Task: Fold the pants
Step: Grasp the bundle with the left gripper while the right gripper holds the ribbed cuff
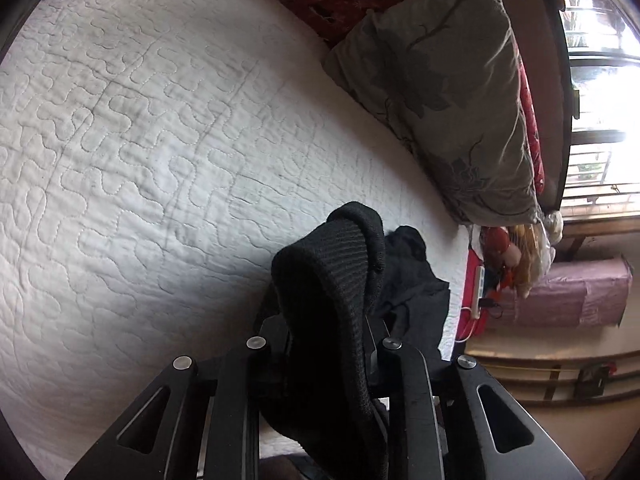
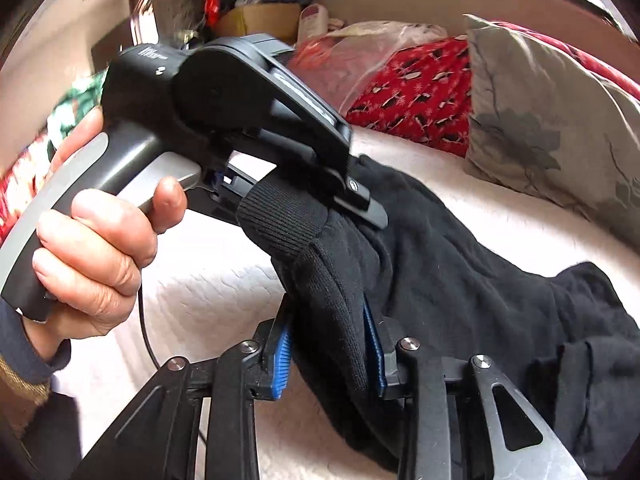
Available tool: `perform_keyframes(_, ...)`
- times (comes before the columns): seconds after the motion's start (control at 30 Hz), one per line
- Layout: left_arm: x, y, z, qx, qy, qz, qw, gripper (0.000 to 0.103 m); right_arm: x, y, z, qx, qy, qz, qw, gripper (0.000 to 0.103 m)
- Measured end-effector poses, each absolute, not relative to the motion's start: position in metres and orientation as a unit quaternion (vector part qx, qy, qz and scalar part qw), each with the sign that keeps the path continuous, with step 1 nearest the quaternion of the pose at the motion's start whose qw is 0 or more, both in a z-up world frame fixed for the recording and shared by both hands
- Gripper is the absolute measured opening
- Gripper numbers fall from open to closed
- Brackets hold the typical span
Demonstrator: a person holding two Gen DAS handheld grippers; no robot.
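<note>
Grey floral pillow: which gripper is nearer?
Hard to call; both grippers clamp the black pants' ribbed ends. Right gripper seems marginally nearer the pillow; left gripper sits beside it.

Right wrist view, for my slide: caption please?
Both grippers, left and right, clamp black pants above a white quilt.

Both wrist views look steeply down, close over the white quilt; they share the grey pillow and black pants.
</note>
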State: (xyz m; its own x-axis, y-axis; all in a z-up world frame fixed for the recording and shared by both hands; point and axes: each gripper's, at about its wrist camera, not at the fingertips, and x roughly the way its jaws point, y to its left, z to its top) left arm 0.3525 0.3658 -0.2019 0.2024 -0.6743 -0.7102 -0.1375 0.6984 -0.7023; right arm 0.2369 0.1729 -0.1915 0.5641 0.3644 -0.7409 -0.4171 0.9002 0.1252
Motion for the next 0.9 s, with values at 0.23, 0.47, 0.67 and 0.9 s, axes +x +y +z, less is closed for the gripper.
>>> perform_keyframes(0.23,0.324,0.304,-0.149,-0.319,0.595,-0.177,0.716,0.020,0.215,0.113,-0.157,0.047,0.396,0.219,0.890,0.028)
perform_keyframes(0.47,0.304,0.205,-0.101,-0.269,0.602,-0.190,0.728,0.020,0.204,0.033,-0.136,0.131,0.376,0.204,0.894,0.027)
perform_keyframes(0.67,0.328,0.045,-0.123,-0.195,0.633,-0.199,0.723,0.020,0.186,-0.075,-0.141,0.254,0.366,0.161,0.881,0.026)
perform_keyframes(0.9,0.352,-0.114,-0.207,-0.118,0.683,-0.197,0.693,0.021,0.165,-0.211,-0.196,0.399,0.364,0.072,0.838,0.026)
